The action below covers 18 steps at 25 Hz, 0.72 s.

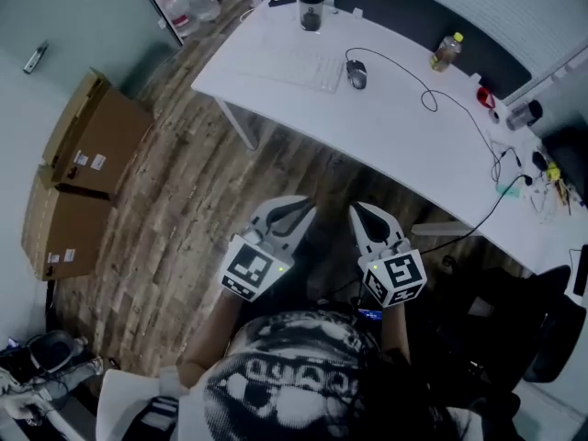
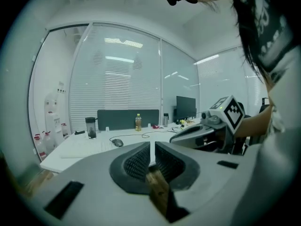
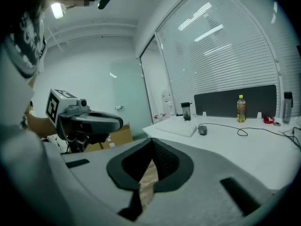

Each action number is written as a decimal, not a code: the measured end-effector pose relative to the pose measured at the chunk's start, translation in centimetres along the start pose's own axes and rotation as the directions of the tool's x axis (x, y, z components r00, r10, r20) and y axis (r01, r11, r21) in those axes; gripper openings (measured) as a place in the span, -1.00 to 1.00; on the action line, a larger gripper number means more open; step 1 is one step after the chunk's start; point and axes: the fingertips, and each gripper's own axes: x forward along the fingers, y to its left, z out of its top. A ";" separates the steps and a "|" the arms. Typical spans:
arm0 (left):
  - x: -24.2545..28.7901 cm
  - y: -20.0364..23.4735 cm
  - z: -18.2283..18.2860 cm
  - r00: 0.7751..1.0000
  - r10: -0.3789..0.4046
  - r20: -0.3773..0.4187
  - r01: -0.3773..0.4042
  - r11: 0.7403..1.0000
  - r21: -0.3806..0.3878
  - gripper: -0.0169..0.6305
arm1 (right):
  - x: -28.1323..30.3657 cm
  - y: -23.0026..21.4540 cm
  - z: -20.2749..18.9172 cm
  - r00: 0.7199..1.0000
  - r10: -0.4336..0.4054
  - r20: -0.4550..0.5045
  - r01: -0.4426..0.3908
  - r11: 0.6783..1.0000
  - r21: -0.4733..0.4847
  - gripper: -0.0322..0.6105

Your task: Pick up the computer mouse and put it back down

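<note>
Well, head view: mouse (image 1: pixel 356 74) sits toward desk's (image 1: pixel 404 127) left end, beside keyboard (image 1: pixel 294 67), well apart from me.
Left gripper view: left gripper (image 2: pixel 150 148) closed, empty.
Right gripper view: right gripper (image 3: pixel 152 142) closed, empty.
I judge mouse light, rigid, slick, cable-tethered; pinch its flanks.

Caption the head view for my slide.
Left gripper and right gripper, both shut, short of the desk; mouse beside the keyboard.

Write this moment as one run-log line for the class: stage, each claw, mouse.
stage: pick-up not begun | left claw: shut, empty | right claw: shut, empty | mouse: on desk, beside keyboard, untouched
</note>
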 end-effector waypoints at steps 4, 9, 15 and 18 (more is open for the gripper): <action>2.8 4.5 0.3 0.999 -0.032 0.003 0.032 0.999 -0.009 -0.86 | 3.5 -2.1 0.7 0.999 -0.037 -0.040 0.037 0.999 0.009 -0.92; 4.9 8.1 0.4 0.998 -0.058 0.010 0.058 0.998 -0.014 -0.86 | 6.7 -3.8 1.9 0.996 -0.063 -0.058 0.063 0.998 0.007 -0.92; 6.7 10.2 0.5 0.999 -0.049 0.018 0.049 0.998 -0.046 -0.86 | 7.8 -5.0 2.5 0.995 -0.079 -0.064 0.080 0.997 0.007 -0.92; 7.9 10.1 0.9 0.998 -0.064 0.023 0.065 0.996 -0.055 -0.86 | 7.5 -6.2 2.4 0.993 -0.095 -0.064 0.097 0.995 0.016 -0.92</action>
